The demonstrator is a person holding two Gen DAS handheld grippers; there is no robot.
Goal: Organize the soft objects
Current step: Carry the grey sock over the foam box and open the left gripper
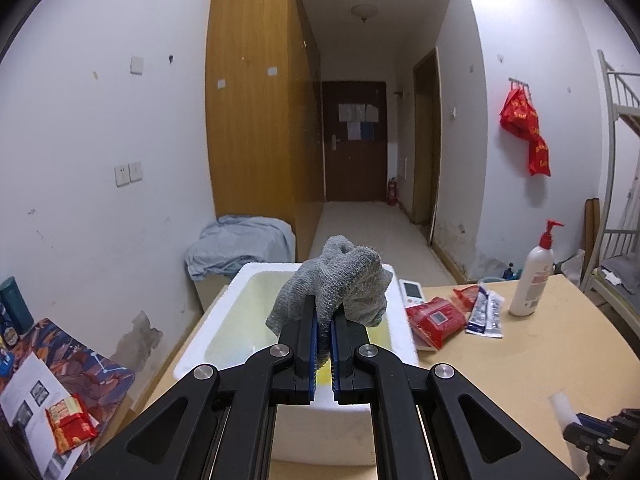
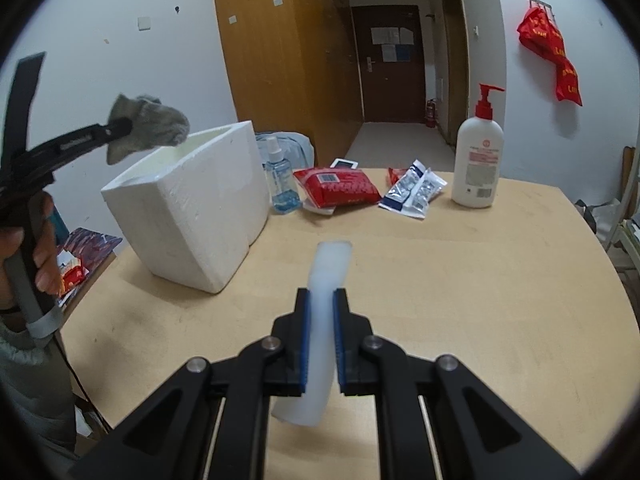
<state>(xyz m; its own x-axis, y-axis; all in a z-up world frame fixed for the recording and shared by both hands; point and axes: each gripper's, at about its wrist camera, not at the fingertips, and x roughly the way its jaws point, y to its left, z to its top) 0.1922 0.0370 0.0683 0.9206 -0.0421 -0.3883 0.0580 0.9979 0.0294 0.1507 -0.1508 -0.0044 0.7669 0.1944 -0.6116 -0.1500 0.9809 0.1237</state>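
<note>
My left gripper [image 1: 324,312] is shut on a grey knitted cloth [image 1: 344,280] and holds it above the open white foam box [image 1: 216,320]. In the right wrist view the left gripper [image 2: 120,126] holds the cloth [image 2: 154,124] over the box's [image 2: 192,216] far left rim. My right gripper [image 2: 321,300] is shut on a white soft foam strip [image 2: 326,280], held above the wooden table [image 2: 440,280] to the right of the box. The strip's end [image 1: 560,408] shows at the lower right of the left wrist view.
On the table's far side lie a red packet [image 2: 340,190], blue-white sachets [image 2: 416,190], a white lotion pump bottle [image 2: 478,160], a blue spray bottle [image 2: 282,184] and a small white device [image 1: 412,292]. A lower side table [image 1: 60,368] with papers stands left.
</note>
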